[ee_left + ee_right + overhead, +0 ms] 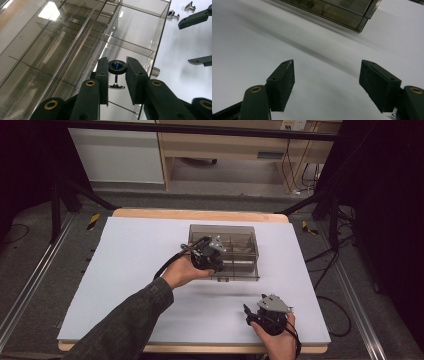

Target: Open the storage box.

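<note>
Pinching cufflink [117,67] between left gripper [117,71] fingers [103,75], above organizer box [75,42].

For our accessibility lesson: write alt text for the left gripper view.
The left gripper pinches a round blue-faced cufflink over a compartment of a clear smoky divided box. Two more cufflinks lie on the white table beyond.

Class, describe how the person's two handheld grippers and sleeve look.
Both the left gripper and the right gripper are black, with a grey three-cornered plate on top, brass-coloured rivets, flat rectangular pads and trailing black cables. The left forearm wears a dark grey sleeve.
</note>
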Action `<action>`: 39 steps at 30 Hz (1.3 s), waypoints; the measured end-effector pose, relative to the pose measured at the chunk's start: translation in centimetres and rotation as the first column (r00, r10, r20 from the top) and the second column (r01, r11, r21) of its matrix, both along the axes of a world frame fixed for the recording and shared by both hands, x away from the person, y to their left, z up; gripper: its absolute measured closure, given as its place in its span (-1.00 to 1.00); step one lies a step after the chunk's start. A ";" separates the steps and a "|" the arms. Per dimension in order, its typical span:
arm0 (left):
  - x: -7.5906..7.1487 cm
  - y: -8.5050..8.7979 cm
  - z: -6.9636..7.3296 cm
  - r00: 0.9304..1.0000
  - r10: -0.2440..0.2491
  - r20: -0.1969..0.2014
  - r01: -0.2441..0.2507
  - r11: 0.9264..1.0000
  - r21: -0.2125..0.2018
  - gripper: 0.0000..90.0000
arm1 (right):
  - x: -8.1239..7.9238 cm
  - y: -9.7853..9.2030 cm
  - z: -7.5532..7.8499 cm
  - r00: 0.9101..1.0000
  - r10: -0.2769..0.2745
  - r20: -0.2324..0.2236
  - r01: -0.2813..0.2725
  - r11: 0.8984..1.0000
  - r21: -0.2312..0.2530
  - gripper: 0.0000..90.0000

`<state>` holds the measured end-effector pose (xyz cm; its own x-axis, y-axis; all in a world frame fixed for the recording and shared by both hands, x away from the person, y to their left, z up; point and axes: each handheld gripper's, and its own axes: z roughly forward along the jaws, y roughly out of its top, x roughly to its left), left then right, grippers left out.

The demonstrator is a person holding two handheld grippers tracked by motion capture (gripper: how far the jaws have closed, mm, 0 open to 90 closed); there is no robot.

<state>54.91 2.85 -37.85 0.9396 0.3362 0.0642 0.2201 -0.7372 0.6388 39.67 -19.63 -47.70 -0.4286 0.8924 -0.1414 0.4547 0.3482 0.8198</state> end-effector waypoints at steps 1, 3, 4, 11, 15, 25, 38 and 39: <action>0.0 0.0 0.0 1.000 -0.003 -0.001 0.003 1.000 -0.002 0.62 | 0.0 0.0 0.0 1.000 0.000 0.000 0.000 1.000 0.001 -0.36; 0.0 -0.1 -0.2 1.000 -0.005 -0.001 0.005 1.000 0.000 0.62 | 0.0 0.0 0.0 1.000 0.000 0.000 0.000 1.000 0.001 -0.36; 0.0 -0.1 -0.2 1.000 -0.005 0.001 0.005 1.000 0.009 0.62 | 0.0 0.0 0.0 1.000 -0.001 0.000 0.001 1.000 0.001 -0.36; 0.0 -0.2 -0.3 1.000 -0.014 -0.006 0.014 1.000 0.018 0.62 | 0.0 0.0 0.0 1.000 -0.002 0.000 0.002 1.000 0.001 -0.36; 0.0 0.0 0.0 1.000 -0.012 -0.007 0.012 1.000 0.002 0.59 | 0.0 -0.1 0.0 1.000 -0.001 0.000 0.001 1.000 0.000 -0.37; -1.4 1.9 3.0 0.996 0.008 0.089 -0.001 0.997 -0.077 0.31 | -0.1 -0.2 0.1 1.000 -0.017 0.012 0.017 1.000 0.004 -0.38; -4.8 8.3 3.4 0.976 0.115 0.183 -0.098 0.990 -0.097 -0.55 | 0.5 -2.5 3.1 0.998 -0.046 0.034 0.045 0.999 0.019 -0.11; -5.0 8.9 3.3 0.973 0.139 0.187 -0.123 0.988 -0.096 -0.63 | 0.6 -2.8 3.6 0.998 -0.048 0.034 0.047 0.999 0.018 -0.09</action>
<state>49.92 11.73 -34.56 0.8599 0.4670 0.2061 0.1779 -0.6527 0.7365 40.25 -22.43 -44.09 -0.3809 0.9140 -0.1399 0.4415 0.3127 0.8410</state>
